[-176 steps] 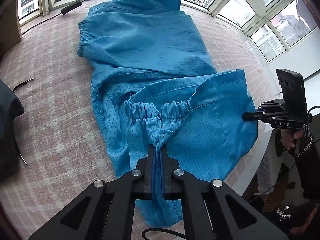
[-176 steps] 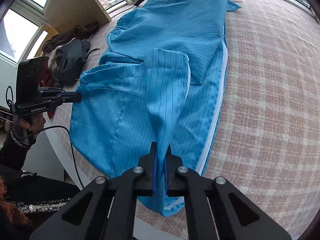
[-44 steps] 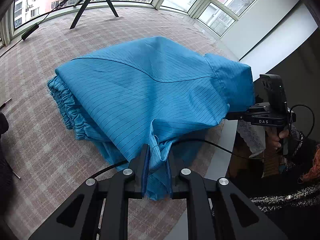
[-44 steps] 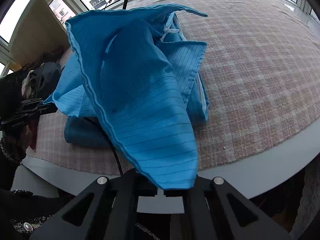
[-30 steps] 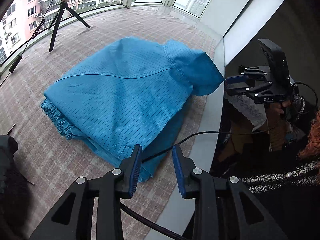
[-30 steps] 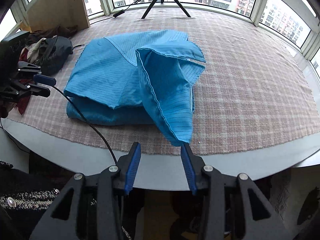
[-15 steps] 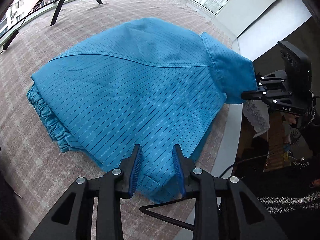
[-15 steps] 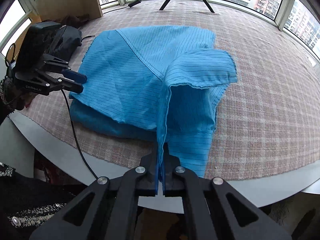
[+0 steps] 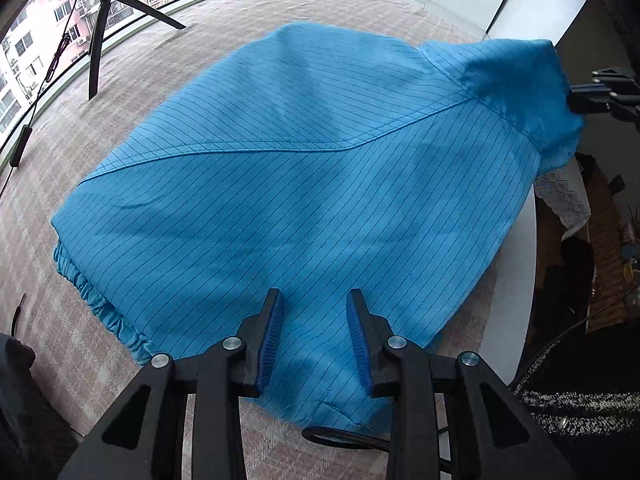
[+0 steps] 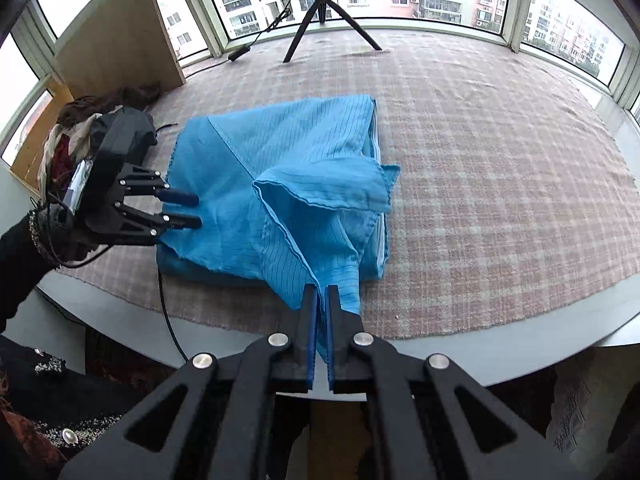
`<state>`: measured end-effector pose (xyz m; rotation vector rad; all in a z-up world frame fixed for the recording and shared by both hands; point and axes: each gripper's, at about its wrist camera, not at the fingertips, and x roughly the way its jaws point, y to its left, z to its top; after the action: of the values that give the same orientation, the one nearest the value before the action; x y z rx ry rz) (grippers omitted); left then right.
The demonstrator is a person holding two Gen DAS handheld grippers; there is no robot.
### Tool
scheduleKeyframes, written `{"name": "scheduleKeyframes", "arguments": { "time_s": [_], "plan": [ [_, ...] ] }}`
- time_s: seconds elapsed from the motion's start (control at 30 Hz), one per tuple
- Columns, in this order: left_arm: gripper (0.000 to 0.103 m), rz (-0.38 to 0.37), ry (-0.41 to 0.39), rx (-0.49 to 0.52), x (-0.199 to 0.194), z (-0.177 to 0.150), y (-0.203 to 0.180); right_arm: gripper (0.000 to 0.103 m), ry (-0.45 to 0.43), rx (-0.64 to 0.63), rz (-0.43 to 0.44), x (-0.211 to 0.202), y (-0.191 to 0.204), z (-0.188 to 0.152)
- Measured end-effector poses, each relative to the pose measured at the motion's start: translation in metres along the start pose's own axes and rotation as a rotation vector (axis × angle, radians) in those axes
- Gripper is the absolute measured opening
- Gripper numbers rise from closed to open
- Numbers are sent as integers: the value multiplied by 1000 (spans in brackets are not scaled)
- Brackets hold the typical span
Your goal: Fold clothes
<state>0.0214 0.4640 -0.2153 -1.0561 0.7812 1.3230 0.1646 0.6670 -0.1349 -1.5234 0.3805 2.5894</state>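
Right tongs (image 10: 322,295) pinch blue garment (image 10: 280,184); left tongs (image 9: 314,312) gape.

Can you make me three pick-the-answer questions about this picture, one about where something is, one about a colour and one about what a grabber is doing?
1. Where does the tripod stand?
A. At the far side of the table by the windows
B. On top of the garment
C. Under the table

2. What colour is the garment?
A. Red
B. Blue
C. Yellow

3. What is the right gripper doing?
A. Hanging open over bare cloth
B. Holding a cable
C. Pinching a flap of the garment

Answers:
1. A: its legs stand beyond the garment, near the glass.
2. B: the fabric is blue with thin dark stripes.
3. C: its fingers are shut with blue cloth between them, while the left gripper is open.
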Motion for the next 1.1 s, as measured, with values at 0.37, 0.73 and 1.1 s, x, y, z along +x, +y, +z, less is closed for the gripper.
{"name": "scheduleKeyframes", "arguments": {
  "time_s": [0.37, 0.73, 1.1],
  "plan": [
    [30, -30, -3, -35, 3, -14, 0, 4, 321, -43, -203, 54, -7, -31],
    [32, -28, 18, -41, -1, -20, -1, 4, 82, 11, 121, 32, 9, 27],
    [35, -18, 5, -15, -6, -31, -10, 8, 92, 117, -31, 66, -61, 43]
  ]
}}
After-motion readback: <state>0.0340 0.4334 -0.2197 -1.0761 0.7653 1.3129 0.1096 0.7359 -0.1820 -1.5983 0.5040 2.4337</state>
